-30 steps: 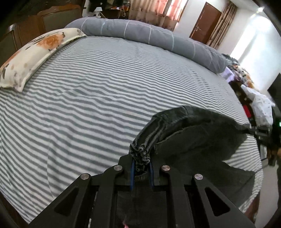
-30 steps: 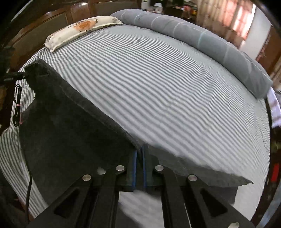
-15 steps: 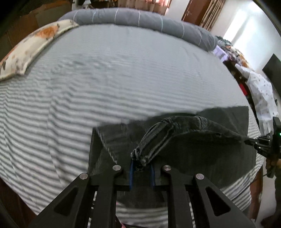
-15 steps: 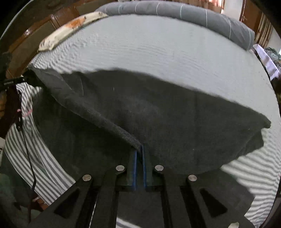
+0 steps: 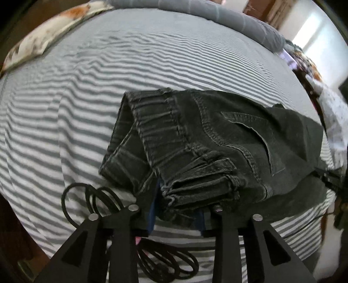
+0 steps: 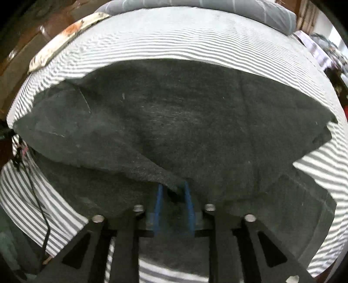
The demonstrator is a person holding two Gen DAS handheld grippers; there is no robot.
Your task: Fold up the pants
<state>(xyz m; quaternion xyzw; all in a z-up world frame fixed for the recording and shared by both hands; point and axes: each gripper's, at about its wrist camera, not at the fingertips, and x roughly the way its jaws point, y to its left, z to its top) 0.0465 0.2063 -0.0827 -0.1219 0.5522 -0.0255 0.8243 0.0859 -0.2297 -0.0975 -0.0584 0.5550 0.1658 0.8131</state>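
My left tool: jaws spread wide, elastic waistband of the dark jeans lies loose between them, nothing pinched. My right tool: jaws also parted, blue pads visible, a fabric edge draped at 12 o'clock between them, no clamp that I can see.

Jeans lie on the striped bed sheet, near edge of the bed; in the left view the waistband end is doubled over, back pocket facing up at 2 o'clock. Right view shows the leg panel spread flat.

My read: lay-down just finished, both tools letting go. Next move likely calls for backing both tools out low without dragging cloth, then re-gripping one end for a crosswise fold.

Around: coiled black cable at 9 o'clock of the left tool, more loops under it — snag risk on retreat. Floral pillow at 10 o'clock, rolled grey duvet at 12, both well apart. Clutter past the bed at 2 o'clock, too blurred to name.
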